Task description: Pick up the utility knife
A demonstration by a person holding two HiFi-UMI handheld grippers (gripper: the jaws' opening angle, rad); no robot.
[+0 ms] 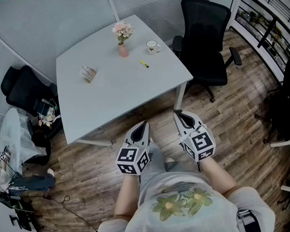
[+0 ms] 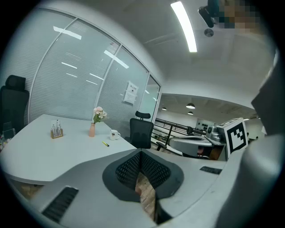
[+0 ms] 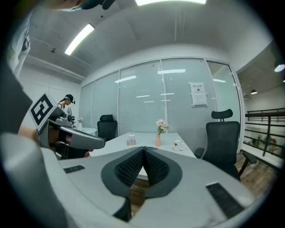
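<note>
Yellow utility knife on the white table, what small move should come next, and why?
Probably carry the right gripper forward over the white table: it is shut, empty and short of the near edge, while the yellow utility knife lies far across.

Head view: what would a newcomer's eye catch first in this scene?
The left gripper and right gripper, both shut, fill the bottom centre, short of the white table. Toward its far side are a pink flower vase, a mug and the small yellow utility knife.
</note>
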